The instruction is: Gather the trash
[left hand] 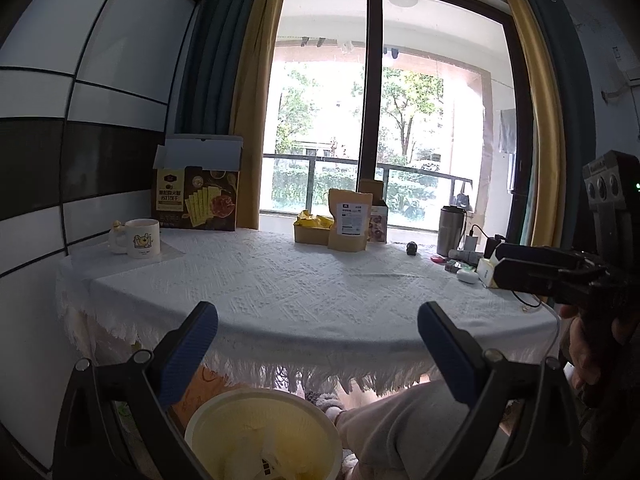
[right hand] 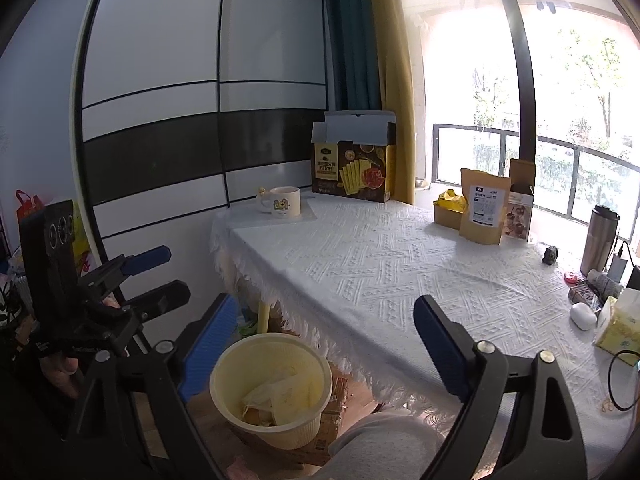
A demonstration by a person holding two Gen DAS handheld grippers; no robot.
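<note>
My left tool [left hand: 318, 344] and right tool [right hand: 324, 340] both agape, empty. Crumpled paper [right hand: 272, 398] in yellow wastebasket [right hand: 316, 360] at 6 o'clock: probably light, soft; I'd pinch any raised fold.

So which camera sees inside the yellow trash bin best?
The right wrist view. There the whole yellow bin shows beside the table, with crumpled paper inside. The left wrist view catches only its top, cut off by the picture's bottom edge.

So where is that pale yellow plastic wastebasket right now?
The pale yellow plastic wastebasket stands on the floor by the front edge of the white-clothed table, low in both wrist views, with crumpled paper inside.
</note>
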